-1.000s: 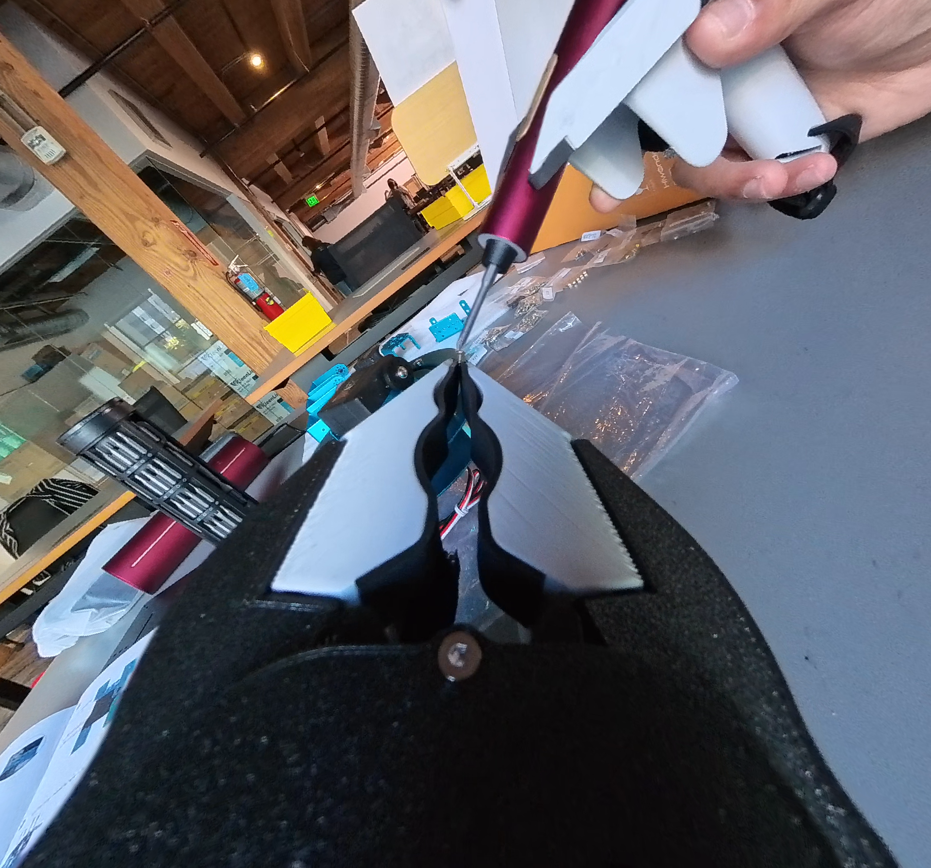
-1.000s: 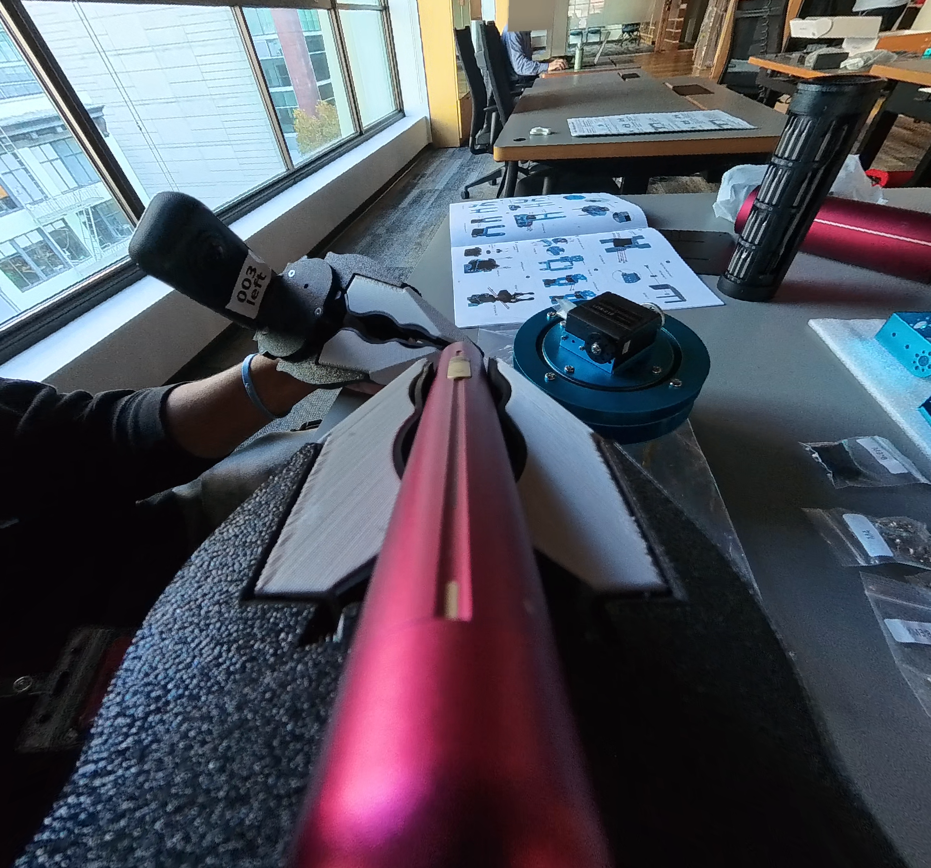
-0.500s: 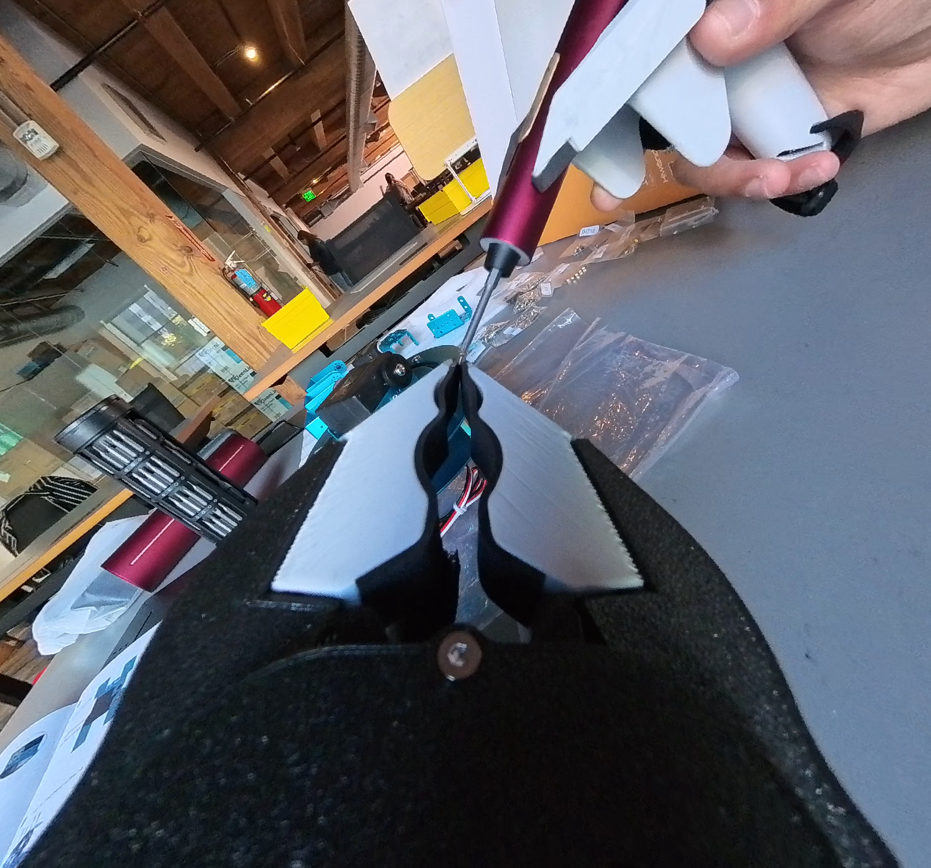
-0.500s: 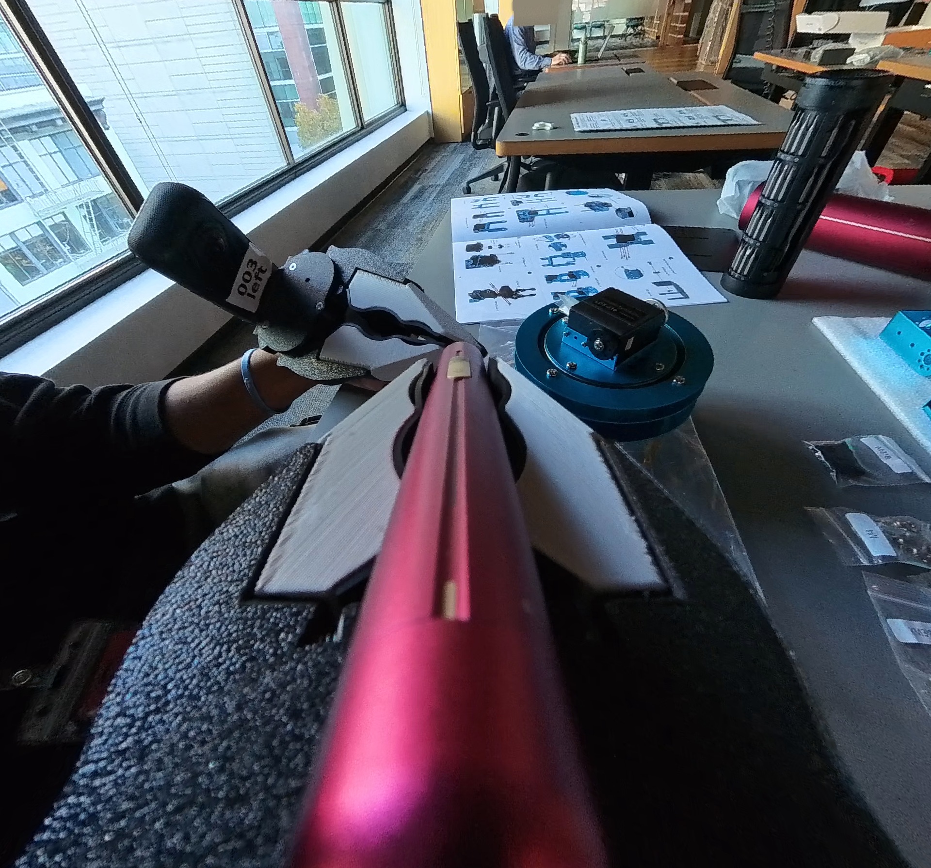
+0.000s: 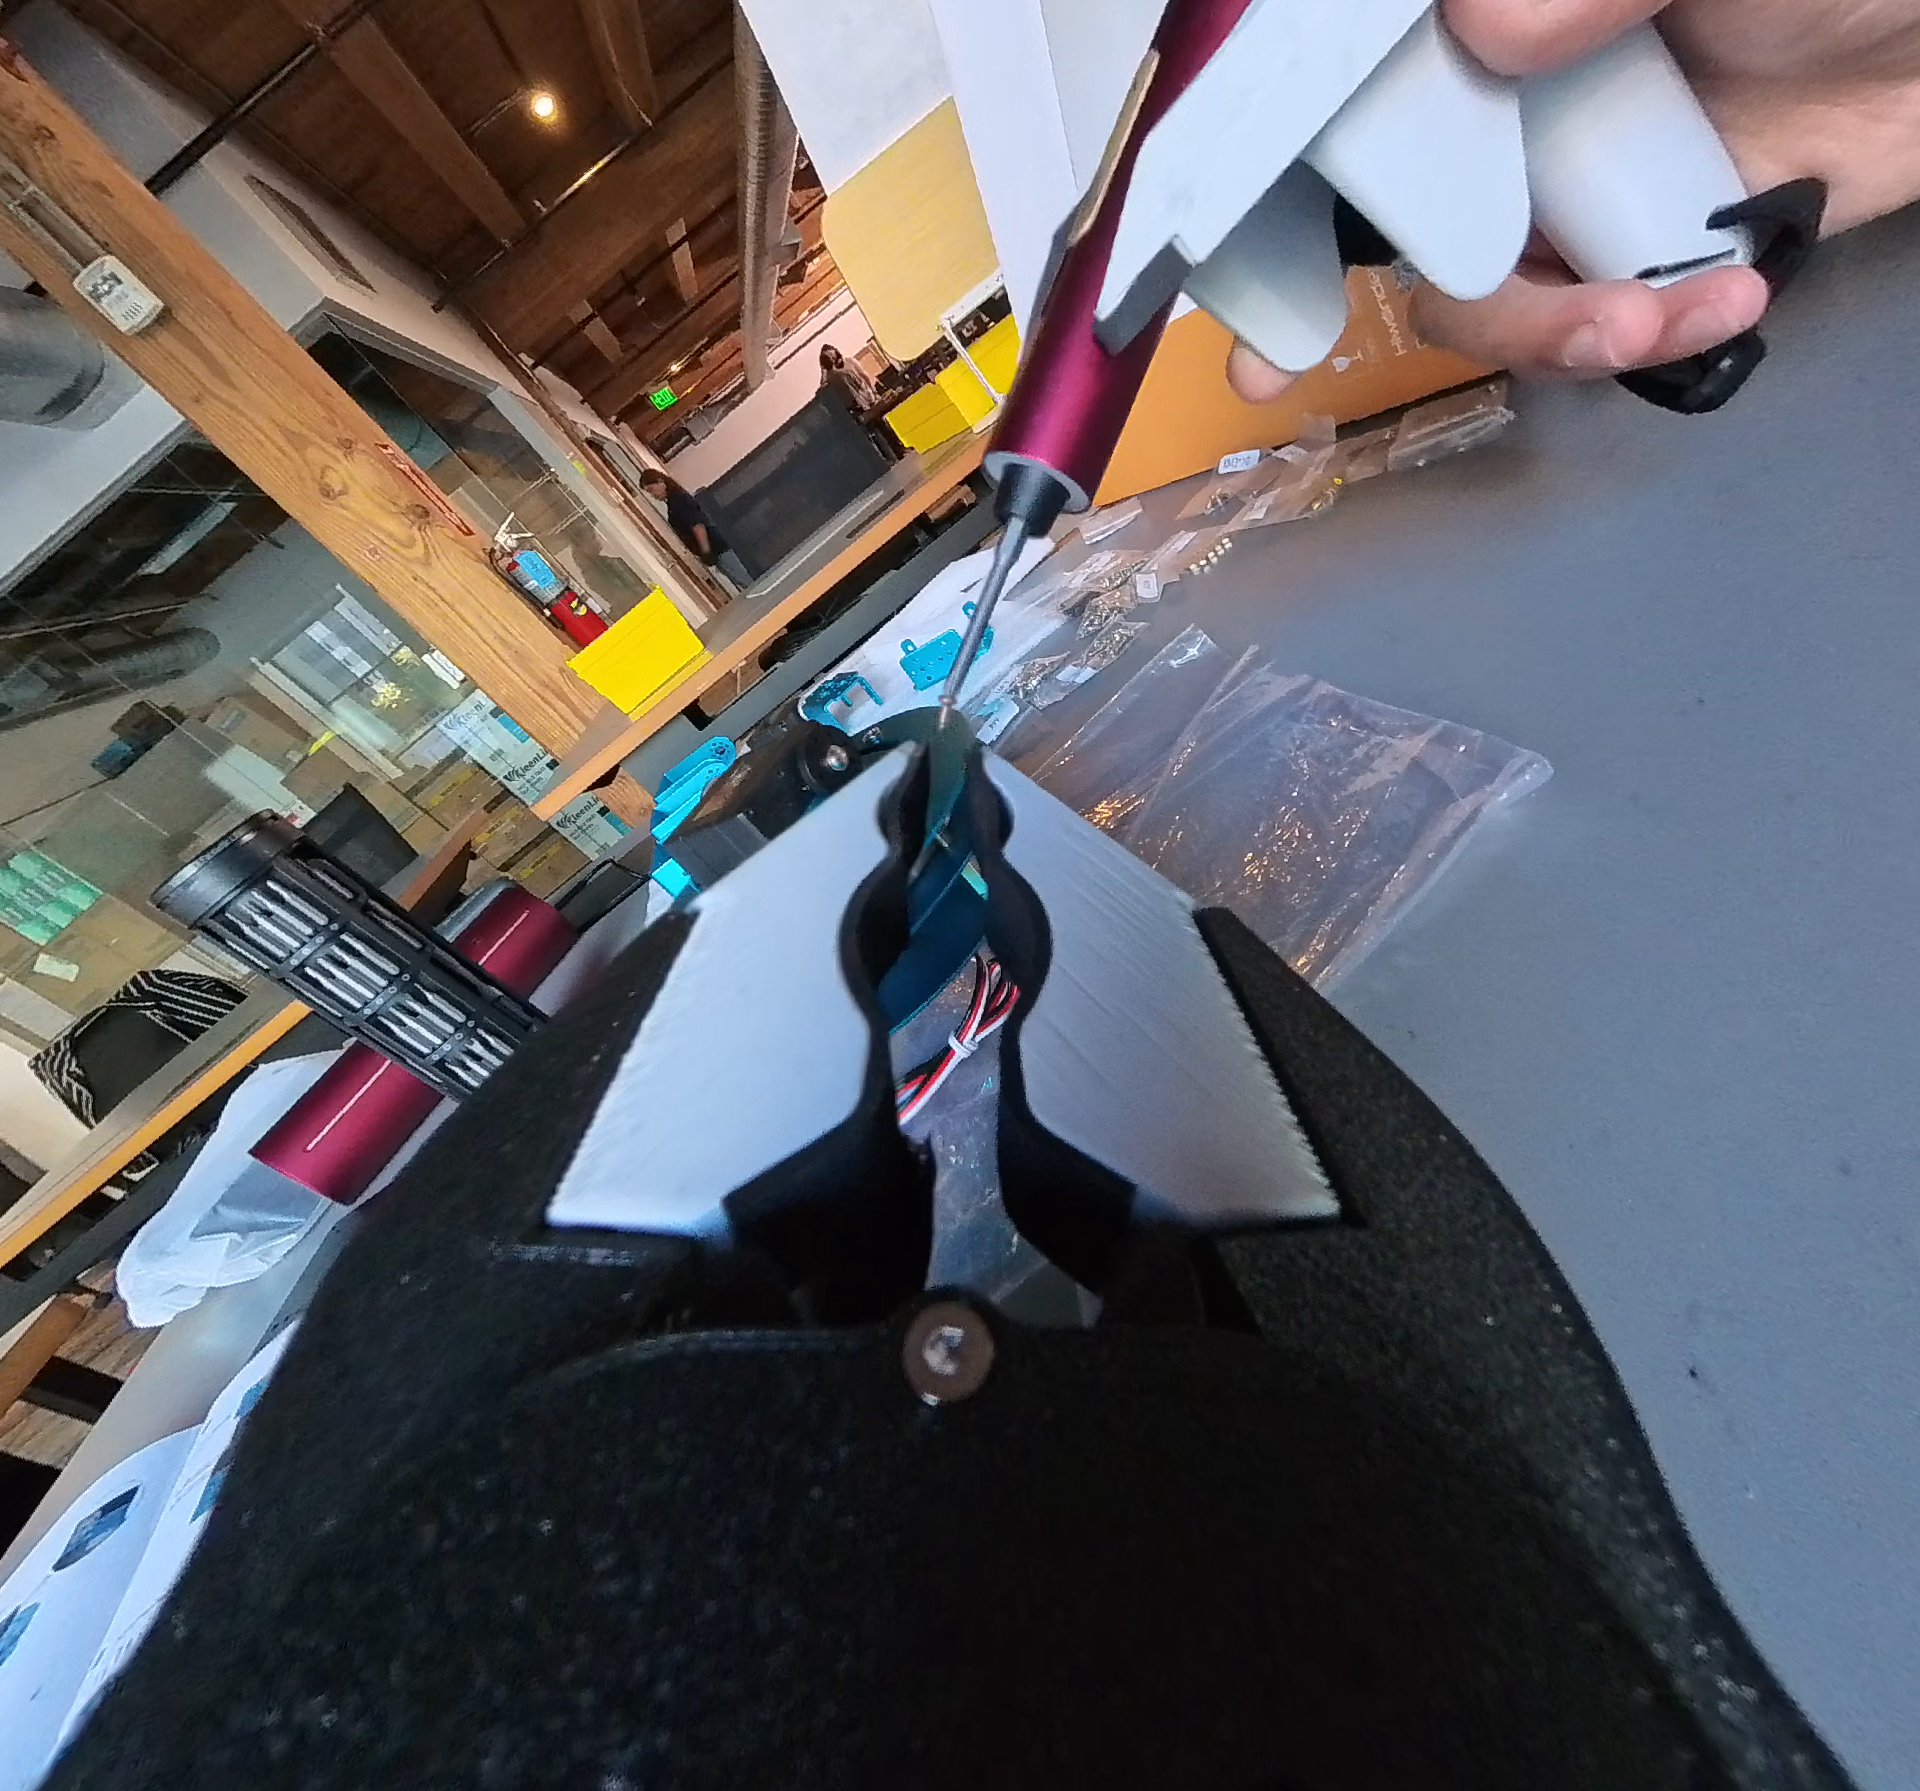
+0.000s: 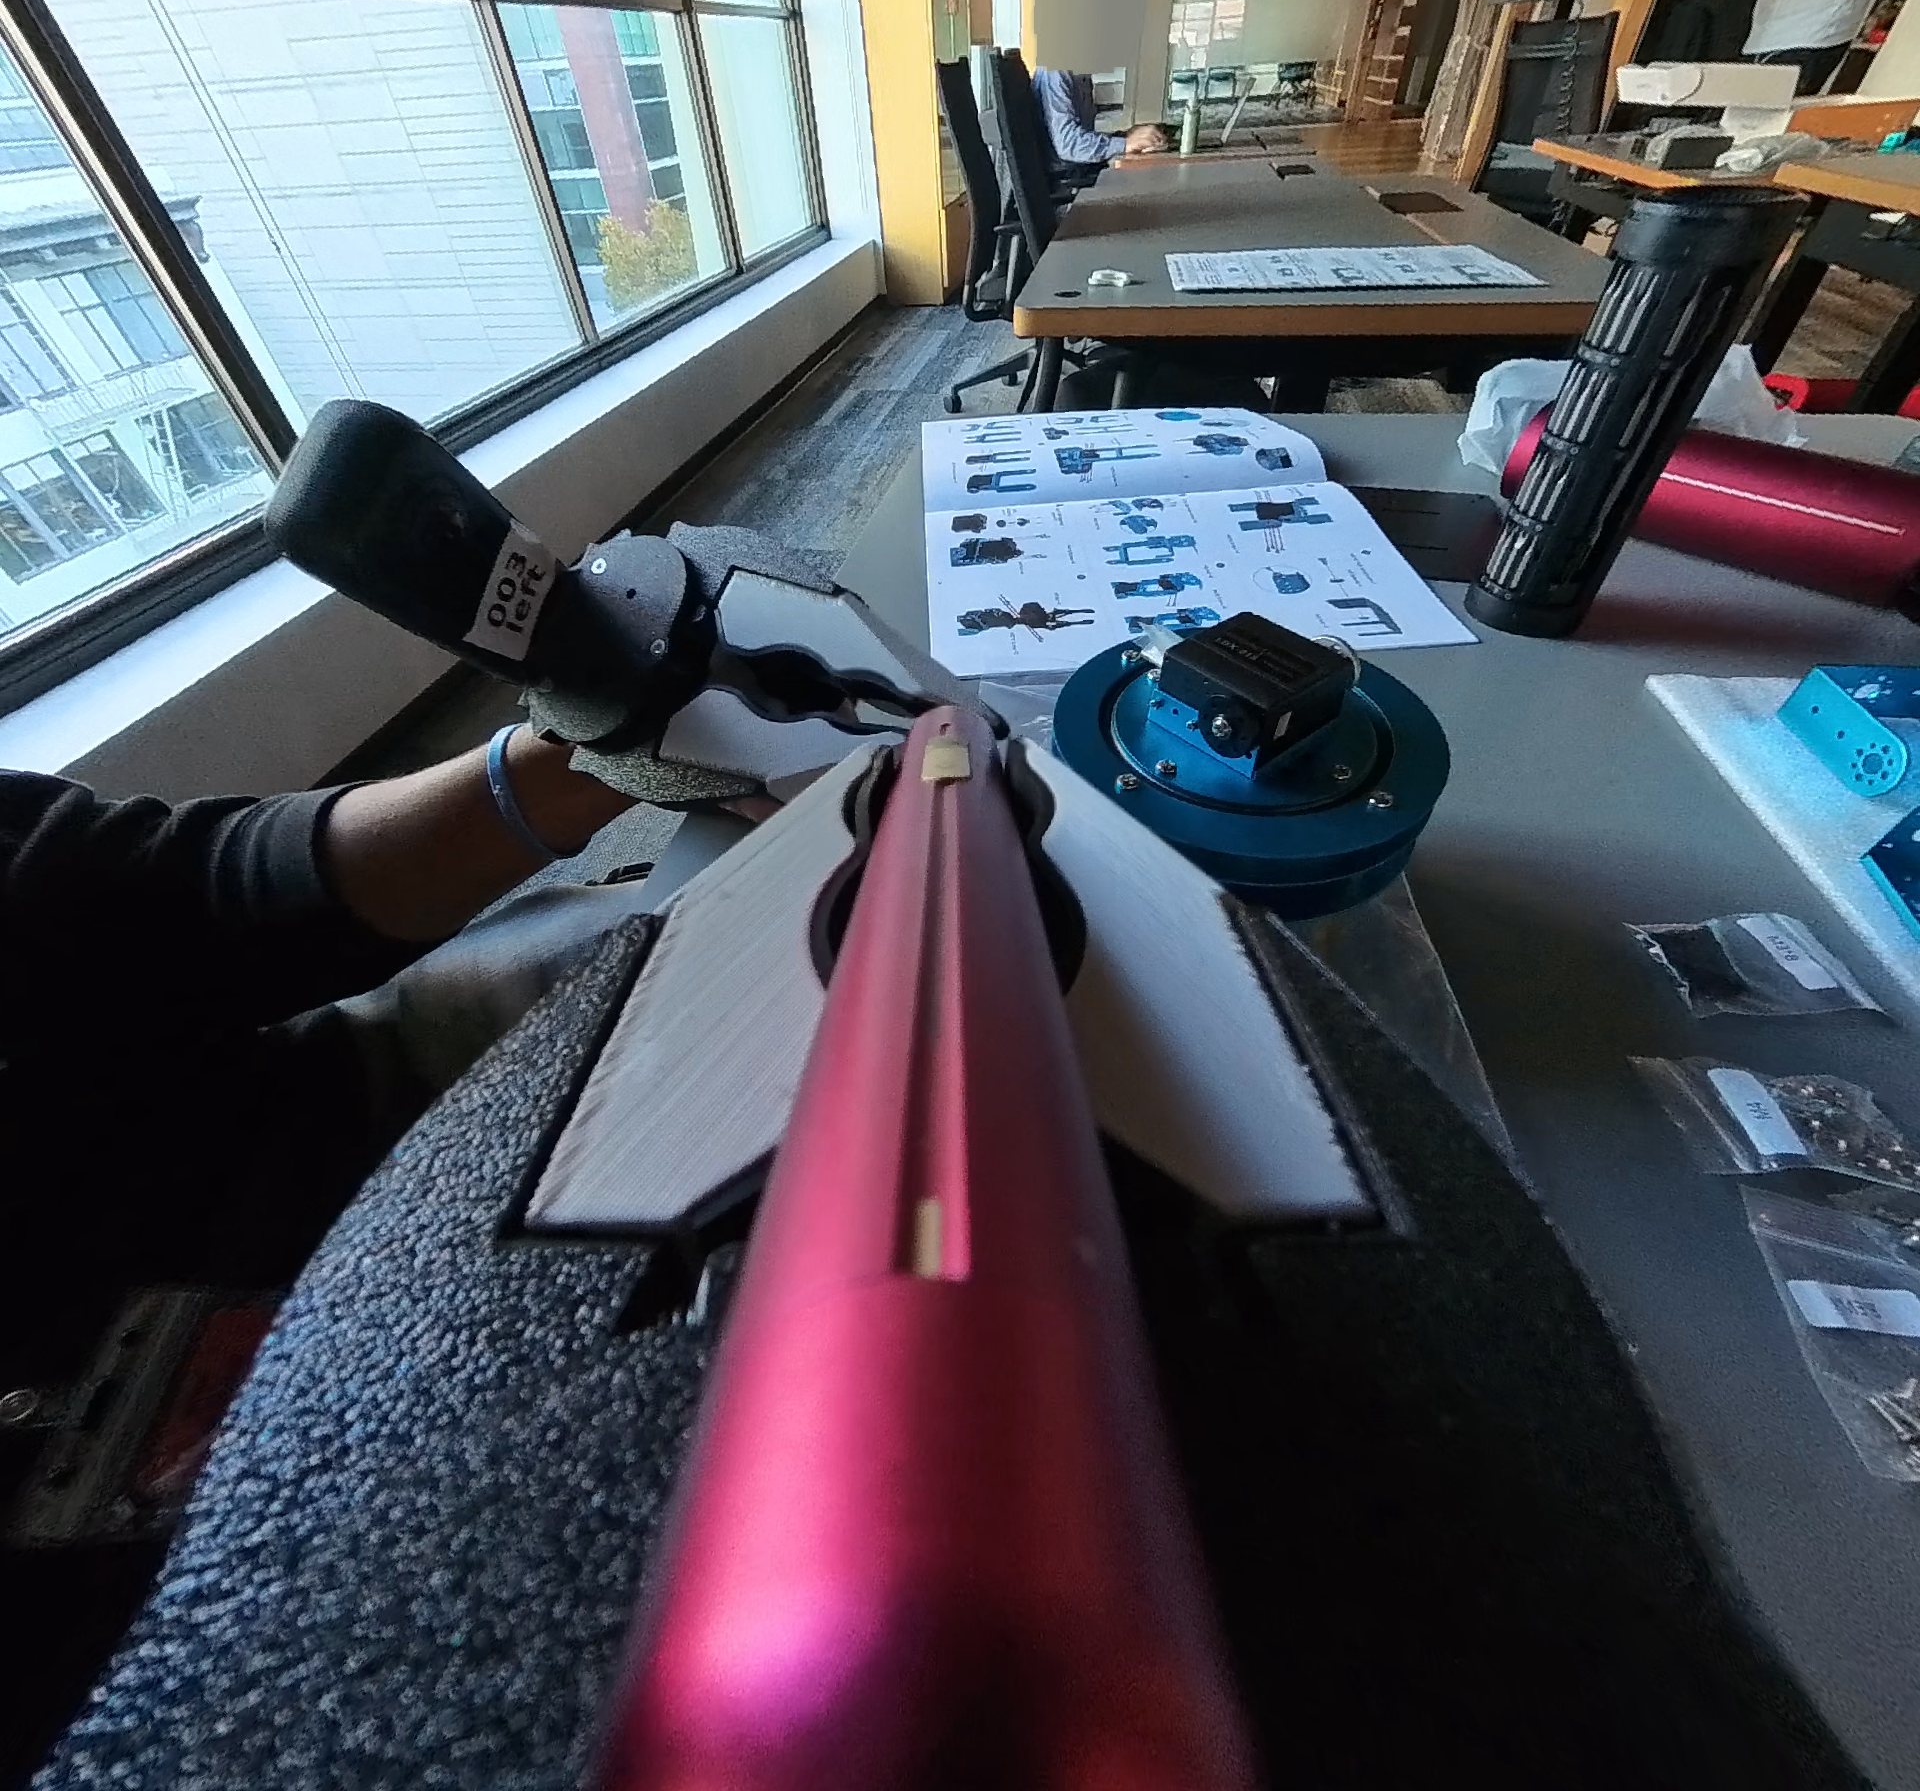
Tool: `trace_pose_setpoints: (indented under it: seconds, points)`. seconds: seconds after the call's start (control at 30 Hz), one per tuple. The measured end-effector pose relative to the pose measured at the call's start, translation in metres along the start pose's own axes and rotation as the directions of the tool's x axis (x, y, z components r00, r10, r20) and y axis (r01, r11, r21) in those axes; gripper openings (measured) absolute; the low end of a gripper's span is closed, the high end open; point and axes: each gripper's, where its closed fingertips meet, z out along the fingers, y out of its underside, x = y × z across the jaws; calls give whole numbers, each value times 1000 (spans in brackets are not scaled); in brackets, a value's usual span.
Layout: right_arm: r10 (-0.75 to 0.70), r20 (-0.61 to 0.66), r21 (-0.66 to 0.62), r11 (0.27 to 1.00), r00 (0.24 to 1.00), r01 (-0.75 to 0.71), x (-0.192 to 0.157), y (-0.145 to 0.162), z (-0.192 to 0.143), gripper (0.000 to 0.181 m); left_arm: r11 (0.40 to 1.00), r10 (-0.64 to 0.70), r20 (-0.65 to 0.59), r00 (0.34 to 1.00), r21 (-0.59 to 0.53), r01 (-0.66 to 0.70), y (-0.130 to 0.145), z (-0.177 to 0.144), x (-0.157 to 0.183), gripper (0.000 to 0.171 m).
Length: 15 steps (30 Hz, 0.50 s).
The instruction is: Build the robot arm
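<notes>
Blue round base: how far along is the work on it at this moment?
Done: a black servo sits mounted on the blue round base. In hand: the left tongs pinch the base's rim while the right tongs clamp a magenta screwdriver, its bit tip at that rim. Left: loose blue brackets and bagged hardware lie unused on the table.

Open instruction booklet (image 6: 1164,536) beyond blue disc; black slotted cylinder (image 6: 1621,422) upright against red tube (image 6: 1787,515); bagged hardware (image 6: 1797,1118) right.
</notes>
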Motion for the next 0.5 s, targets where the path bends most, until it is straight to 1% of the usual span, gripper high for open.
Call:
trace_pose_setpoints:
  seconds: [0.07,0.13,0.2,0.23,0.33,0.43,0.5]
  points:
    - [-26,-26,4,1000,999,26,4,0,-1,22,1000,-9,9,1000,-1,9,0,0,-2,12]
    - [-79,-71,37,996,994,82,8,-3,-4,23,1000,-25,22,999,4,25,0,-1,-6,16]
    - [-199,-143,41,978,969,207,15,-2,-6,22,998,-60,48,997,8,60,0,-1,-13,19]
    - [-272,-185,28,959,944,281,18,0,-7,22,996,-88,59,994,13,88,0,-2,-18,22]
    - [-492,-256,-34,865,832,501,20,11,-6,21,968,-250,72,966,35,248,2,-5,-39,27]
    - [-654,-279,-109,749,703,654,17,24,-1,21,898,-439,8,898,29,439,9,-4,-55,34]
    - [-728,-311,-159,674,612,721,19,32,3,21,861,-508,-39,860,-4,508,15,0,-61,40]
